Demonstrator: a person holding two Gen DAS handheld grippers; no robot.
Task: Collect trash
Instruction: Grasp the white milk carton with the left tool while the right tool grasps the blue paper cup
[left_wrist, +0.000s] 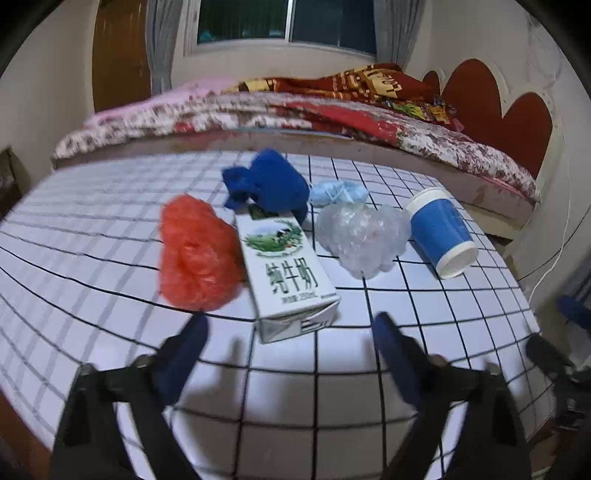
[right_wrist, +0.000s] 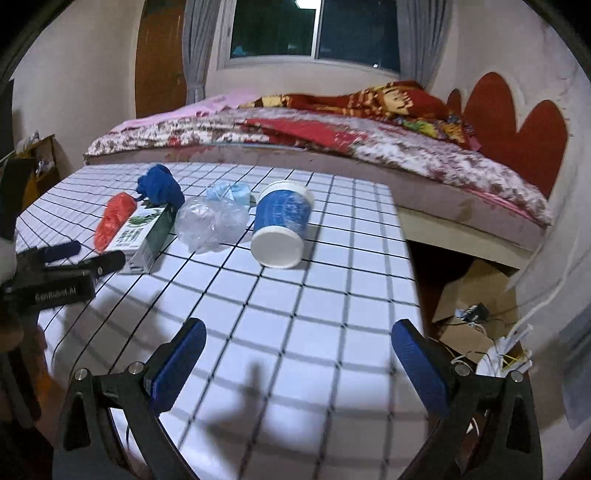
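Observation:
Trash lies on a white checked table (left_wrist: 332, 369). A milk carton (left_wrist: 286, 273) lies flat, with a red plastic bag (left_wrist: 195, 254) left of it. Behind it are blue cloth (left_wrist: 269, 184), a pale blue wad (left_wrist: 338, 192), a clear crumpled bag (left_wrist: 362, 236) and a tipped blue paper cup (left_wrist: 441, 236). My left gripper (left_wrist: 290, 325) is open, just short of the carton's near end. My right gripper (right_wrist: 297, 332) is open and empty over the table (right_wrist: 314, 314), well short of the cup (right_wrist: 280, 225). The carton (right_wrist: 142, 236), red bag (right_wrist: 114, 219) and clear bag (right_wrist: 208, 223) show at left there.
A bed (left_wrist: 295, 122) with a floral quilt runs behind the table. A cardboard box (right_wrist: 469, 302) with cables and a white item sits on the floor right of the table. The left gripper (right_wrist: 83, 254) shows at the right wrist view's left edge.

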